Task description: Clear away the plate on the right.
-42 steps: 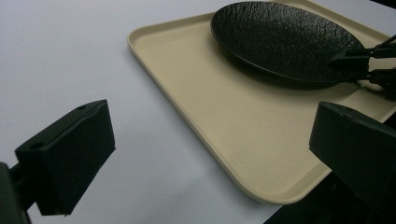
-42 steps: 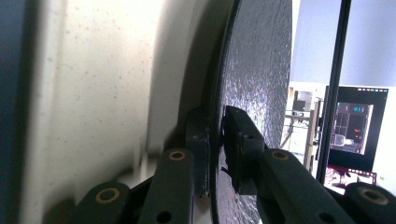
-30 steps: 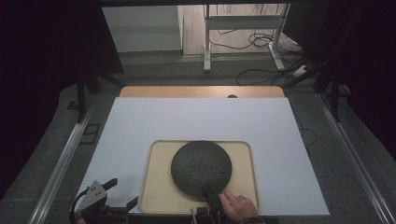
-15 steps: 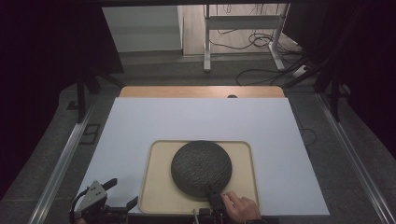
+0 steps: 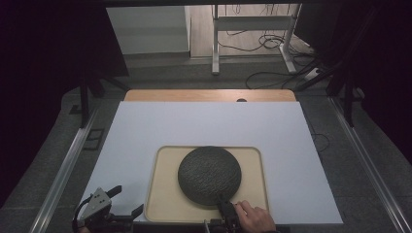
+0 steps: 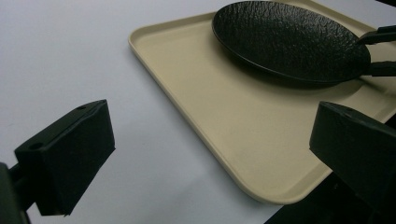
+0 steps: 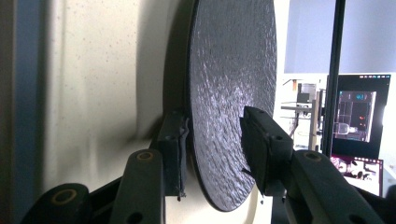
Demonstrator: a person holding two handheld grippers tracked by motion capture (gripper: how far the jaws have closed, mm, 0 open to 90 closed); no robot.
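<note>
Right gripper (image 5: 224,204) fingers pinching the black plate's (image 5: 209,174) near rim, plate over beige tray (image 5: 164,194), left gripper (image 5: 127,204) fingers spread wide, lower left of frame

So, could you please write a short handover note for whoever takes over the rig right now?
Right tool: jaws straddle the near rim of the black plate, one under and one on top; the right gripper view shows them close on the rim, but I cannot tell if they clamp it.
Left tool: open, holding nothing, by the near left corner of the beige tray, over the white mat.
Plate sits on the tray, apparently tipped up slightly.
Done: rim reached.
Left: probably lifting the plate off the tray.
</note>
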